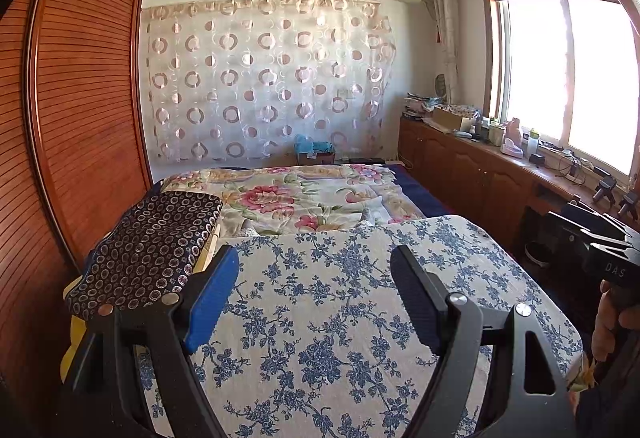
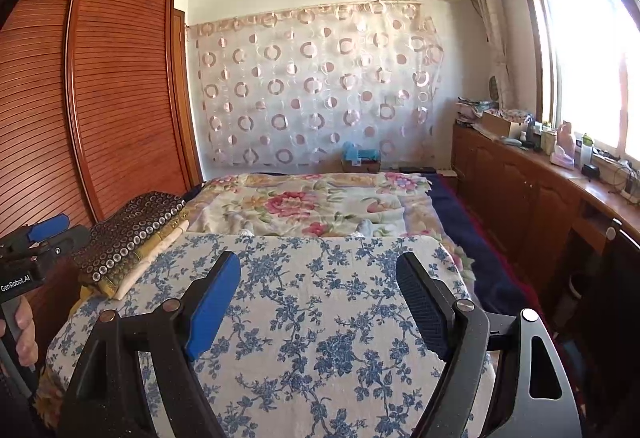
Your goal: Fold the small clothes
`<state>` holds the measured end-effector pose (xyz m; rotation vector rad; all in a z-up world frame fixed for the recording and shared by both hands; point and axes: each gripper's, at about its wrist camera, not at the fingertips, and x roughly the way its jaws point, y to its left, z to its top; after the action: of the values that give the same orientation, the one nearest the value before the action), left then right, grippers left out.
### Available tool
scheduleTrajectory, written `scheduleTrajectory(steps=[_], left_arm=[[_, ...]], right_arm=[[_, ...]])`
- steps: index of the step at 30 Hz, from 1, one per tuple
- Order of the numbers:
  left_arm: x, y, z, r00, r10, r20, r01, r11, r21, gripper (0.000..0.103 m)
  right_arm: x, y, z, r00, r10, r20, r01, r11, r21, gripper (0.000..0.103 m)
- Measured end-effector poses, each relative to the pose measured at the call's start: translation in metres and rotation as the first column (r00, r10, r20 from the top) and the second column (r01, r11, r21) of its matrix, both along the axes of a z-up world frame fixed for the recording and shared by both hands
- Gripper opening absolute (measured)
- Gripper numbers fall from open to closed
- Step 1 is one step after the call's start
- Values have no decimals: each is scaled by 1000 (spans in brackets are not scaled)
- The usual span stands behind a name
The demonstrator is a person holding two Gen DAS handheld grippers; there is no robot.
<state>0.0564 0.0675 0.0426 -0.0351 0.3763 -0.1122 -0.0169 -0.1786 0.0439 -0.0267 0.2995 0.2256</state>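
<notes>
A stack of folded clothes (image 1: 148,246) lies at the left edge of a pad covered in blue-flowered cloth (image 1: 340,318). A dark garment with a ring pattern is on top, and yellow and cream pieces (image 2: 160,252) show under it. My left gripper (image 1: 314,252) hovers open over the bare cloth just right of the stack, nothing between its fingers. My right gripper (image 2: 318,258) is open too, above the flowered cloth (image 2: 320,318) with the stack (image 2: 132,234) to its left. Each gripper shows at the edge of the other's view: the right gripper (image 1: 588,226), the left gripper (image 2: 60,234), each held by a hand.
A bed with a pink-flowered quilt (image 1: 304,198) lies beyond the pad. A slatted wooden wardrobe (image 1: 88,98) stands close on the left. A low wooden cabinet (image 1: 472,170) crowded with small items runs under the window on the right. A box (image 1: 314,154) sits by the far wall.
</notes>
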Motion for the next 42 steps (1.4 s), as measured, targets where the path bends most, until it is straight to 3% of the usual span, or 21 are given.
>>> scheduleTrajectory(steps=[42], left_arm=[[-1, 1, -1, 1000, -2, 3, 2, 1000, -1, 79]], right_arm=[[-1, 0, 0, 1000, -8, 3, 8, 1000, 0, 82]])
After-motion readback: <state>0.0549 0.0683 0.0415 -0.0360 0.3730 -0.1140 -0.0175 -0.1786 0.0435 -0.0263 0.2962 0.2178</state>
